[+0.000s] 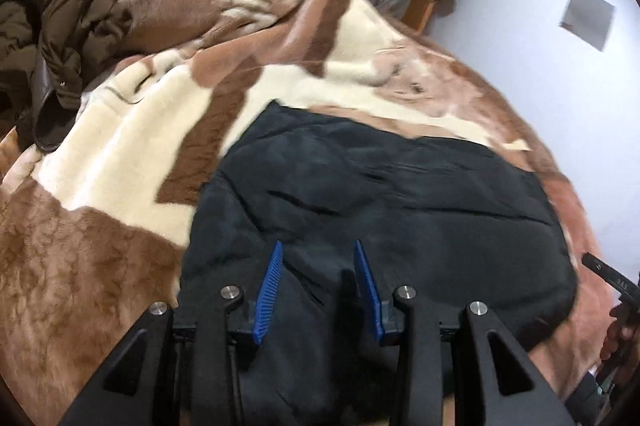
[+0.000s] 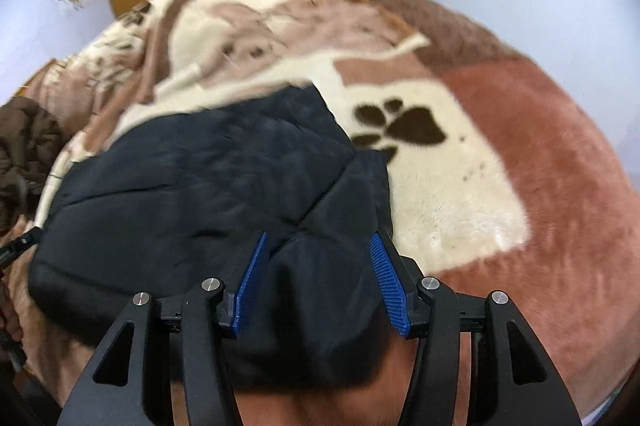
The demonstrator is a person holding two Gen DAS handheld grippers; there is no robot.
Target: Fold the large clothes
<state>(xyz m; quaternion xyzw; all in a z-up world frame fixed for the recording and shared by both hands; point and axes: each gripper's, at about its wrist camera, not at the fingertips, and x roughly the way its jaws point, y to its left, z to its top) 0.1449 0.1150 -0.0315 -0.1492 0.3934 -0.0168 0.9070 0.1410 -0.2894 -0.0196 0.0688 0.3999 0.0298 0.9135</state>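
Black padded jacket (image 1: 392,194) lying folded on the fleece blanket (image 1: 100,266) of a bed, near edge bulging toward both cameras. Left gripper (image 1: 318,290) over the jacket's 7 o'clock corner, blue pads (image 1: 269,294) standing about half apart, dark cloth showing between them; cannot tell whether cloth is pinched or merely lies below. Right gripper (image 2: 320,282) over the 5 o'clock corner, jaws wide, a puffy fold of the jacket (image 2: 224,186) filling the gap; grip likewise unclear, since neither pad visibly presses. Brown coat (image 1: 60,26) heaped at 10 o'clock, well apart from the work.

Likely in hand: carrying the near edge toward 12 o'clock for another fold. To do it well: take both layers of padding deep in the jaws, keep the two corners level and equally far apart, lay the edge square on the far hem, avoid snagging the blanket pile underneath.
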